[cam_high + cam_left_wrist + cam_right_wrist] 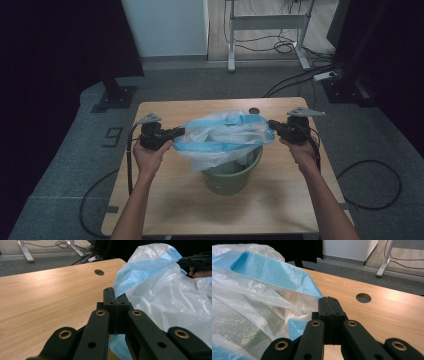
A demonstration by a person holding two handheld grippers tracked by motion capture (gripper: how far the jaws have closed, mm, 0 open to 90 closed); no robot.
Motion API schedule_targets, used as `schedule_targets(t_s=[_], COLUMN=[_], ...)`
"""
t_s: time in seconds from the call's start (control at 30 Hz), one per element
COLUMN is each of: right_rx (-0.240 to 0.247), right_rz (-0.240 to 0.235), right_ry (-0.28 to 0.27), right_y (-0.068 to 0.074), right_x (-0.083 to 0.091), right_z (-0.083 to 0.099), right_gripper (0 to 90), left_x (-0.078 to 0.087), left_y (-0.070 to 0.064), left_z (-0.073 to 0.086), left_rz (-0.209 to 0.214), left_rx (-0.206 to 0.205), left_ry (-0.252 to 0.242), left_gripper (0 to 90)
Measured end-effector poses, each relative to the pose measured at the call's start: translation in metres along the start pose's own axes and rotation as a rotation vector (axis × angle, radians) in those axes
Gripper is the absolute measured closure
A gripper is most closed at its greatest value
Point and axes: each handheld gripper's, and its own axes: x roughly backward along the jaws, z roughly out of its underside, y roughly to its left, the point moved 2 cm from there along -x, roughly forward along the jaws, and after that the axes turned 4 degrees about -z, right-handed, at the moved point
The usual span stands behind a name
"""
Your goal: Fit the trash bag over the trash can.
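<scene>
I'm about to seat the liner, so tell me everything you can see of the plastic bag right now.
The plastic bag is thin, translucent white film with a light blue band around its mouth. It is crinkled and stretched wide open above the green bin, its lower part hanging down into the bin. The left gripper pinches the blue rim at one side and the right gripper pinches it at the opposite side, both with jaws closed on the film. The bin stands on the wooden table.

My translucent white plastic bag [220, 137] has a light-blue band, the round plastic bucket [231, 179] is olive green, table's [165, 200] pale woodgrain.
</scene>
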Motion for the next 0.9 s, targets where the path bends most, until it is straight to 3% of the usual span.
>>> schedule_targets(t_s=[0.4, 0.9], right_rx=[-0.002, -0.008], right_rz=[-0.014, -0.040], right_ry=[-0.013, 0.056], right_y=[0.001, 0.003], right_x=[0.007, -0.010], right_z=[0.005, 0.025], right_gripper=[89.0, 88.7], left_x=[0.002, -0.005], left_y=[0.000, 0.004], left_z=[0.010, 0.018], left_rz=[-0.013, -0.004], left_rx=[0.004, 0.027], left_ry=[0.019, 0.053], left_gripper=[90.0, 90.0])
